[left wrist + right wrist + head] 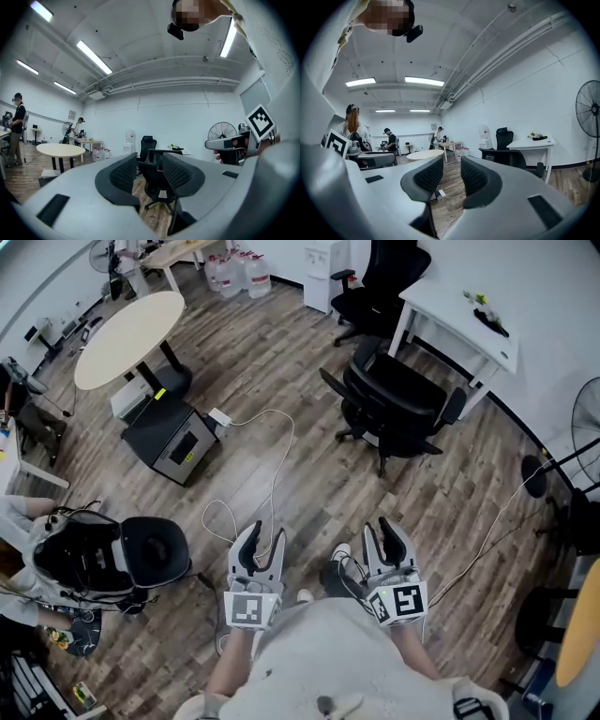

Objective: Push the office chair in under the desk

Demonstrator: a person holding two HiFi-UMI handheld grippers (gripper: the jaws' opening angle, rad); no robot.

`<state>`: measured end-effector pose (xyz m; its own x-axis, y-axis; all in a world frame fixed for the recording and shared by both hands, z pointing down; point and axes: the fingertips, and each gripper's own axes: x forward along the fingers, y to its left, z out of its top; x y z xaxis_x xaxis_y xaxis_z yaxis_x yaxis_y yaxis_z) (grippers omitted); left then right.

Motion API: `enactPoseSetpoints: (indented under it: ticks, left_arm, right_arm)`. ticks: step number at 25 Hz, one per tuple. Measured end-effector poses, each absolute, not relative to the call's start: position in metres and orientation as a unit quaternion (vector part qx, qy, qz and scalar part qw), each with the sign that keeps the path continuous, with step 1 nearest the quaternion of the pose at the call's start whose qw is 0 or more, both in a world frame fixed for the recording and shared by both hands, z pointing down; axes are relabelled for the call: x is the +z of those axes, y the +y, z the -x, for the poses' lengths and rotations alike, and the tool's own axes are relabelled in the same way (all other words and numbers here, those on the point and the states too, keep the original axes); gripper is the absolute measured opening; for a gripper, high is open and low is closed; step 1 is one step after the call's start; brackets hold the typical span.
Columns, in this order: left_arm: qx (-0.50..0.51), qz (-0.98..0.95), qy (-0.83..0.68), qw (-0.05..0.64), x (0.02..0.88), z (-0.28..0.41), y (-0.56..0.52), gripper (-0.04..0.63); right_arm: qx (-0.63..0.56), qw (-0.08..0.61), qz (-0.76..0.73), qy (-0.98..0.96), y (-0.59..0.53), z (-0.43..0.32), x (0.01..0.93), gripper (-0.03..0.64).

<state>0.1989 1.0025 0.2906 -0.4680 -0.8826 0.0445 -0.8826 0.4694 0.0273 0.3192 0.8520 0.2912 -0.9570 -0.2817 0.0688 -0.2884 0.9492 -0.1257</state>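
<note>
A black office chair [394, 407] stands on the wood floor just in front of a white desk [459, 326] at the upper right, its backrest toward me. Both grippers are held level, well short of the chair. My left gripper [259, 546] has its jaws apart with nothing between them; past them the chair [157, 180] shows straight ahead. My right gripper [386, 542] is also open and empty; the chair [511, 159] and the desk [533, 141] lie to the right of its jaws.
A second black chair [380, 282] sits behind the desk's left end. A round table [129, 336] and a dark box unit [173, 439] stand at the left. White cables [272, 474] trail over the floor. Another black chair [141, 554] is at my left, a fan [586, 427] at the right.
</note>
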Motion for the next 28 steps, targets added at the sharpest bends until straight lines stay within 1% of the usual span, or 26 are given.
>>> enactPoseSetpoints:
  ticks: [7, 13, 19, 24, 28]
  left_arm:
    - [0.007, -0.511, -0.859, 0.004, 0.266, -0.182, 0.916, 0.179]
    - [0.008, -0.512, -0.859, 0.001, 0.263, -0.173, 0.835, 0.181]
    - [0.002, -0.517, -0.856, -0.013, 0.264, -0.171, 0.781, 0.181]
    - [0.016, -0.526, -0.85, 0.0, 0.279, -0.16, 0.755, 0.181]
    - [0.01, -0.54, -0.842, 0.01, 0.284, -0.151, 0.722, 0.181]
  right_arm:
    - [0.071, 0.002, -0.138, -0.988, 0.759, -0.288, 0.272, 0.133]
    - [0.065, -0.007, -0.139, -0.988, 0.678, -0.277, 0.267, 0.138]
    - [0.053, 0.0, -0.152, -0.987, 0.621, -0.281, 0.276, 0.143]
    - [0.054, -0.007, -0.188, -0.981, 0.586, -0.29, 0.276, 0.146]
    - [0.062, 0.007, -0.219, -0.974, 0.562, -0.303, 0.288, 0.147]
